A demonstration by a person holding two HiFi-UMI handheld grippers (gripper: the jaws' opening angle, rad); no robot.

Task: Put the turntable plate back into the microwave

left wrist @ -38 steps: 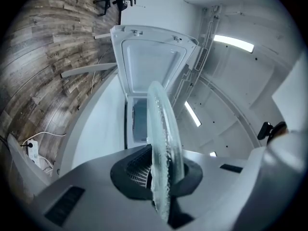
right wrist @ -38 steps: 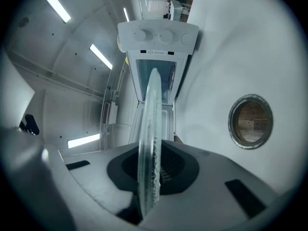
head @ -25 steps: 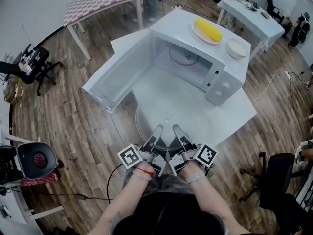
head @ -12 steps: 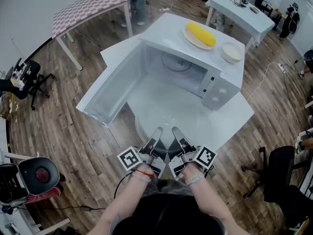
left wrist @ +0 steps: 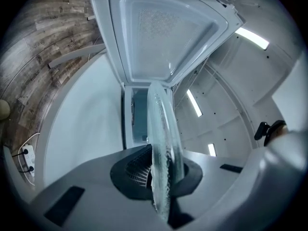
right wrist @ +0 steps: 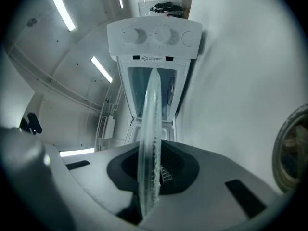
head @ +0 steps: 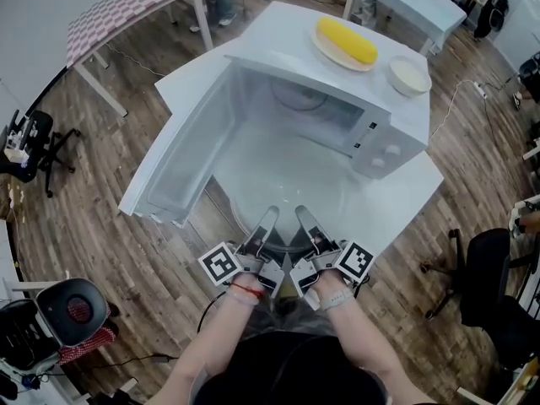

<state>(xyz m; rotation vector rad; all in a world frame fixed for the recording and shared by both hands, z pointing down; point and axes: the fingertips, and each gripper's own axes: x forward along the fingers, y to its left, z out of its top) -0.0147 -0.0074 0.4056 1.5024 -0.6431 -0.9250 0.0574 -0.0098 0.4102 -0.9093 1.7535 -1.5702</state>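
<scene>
The clear glass turntable plate (head: 291, 184) is held level in front of the open white microwave (head: 371, 116), its far rim at the cavity mouth. My left gripper (head: 268, 219) and right gripper (head: 300, 218) are both shut on the plate's near rim, side by side. The left gripper view shows the plate (left wrist: 161, 138) edge-on between the pads of the left gripper (left wrist: 161, 177), with the open door (left wrist: 163, 32) ahead. Seen from the right gripper (right wrist: 149, 177), the plate (right wrist: 150, 134) runs toward the control panel (right wrist: 154, 37). A roller ring (head: 297, 99) lies inside the cavity.
The microwave door (head: 181, 167) swings out to the left. On top of the microwave are a plate with yellow corn (head: 346, 42) and a white bowl (head: 409, 76). The microwave stands on a white table (head: 405, 205). A checked table (head: 126, 11) and office chairs (head: 498, 285) stand around.
The microwave and its door have drawn closer and lower in the head view. Both grippers keep their hold on the plate's near rim, and the plate has come nearer the cavity.
</scene>
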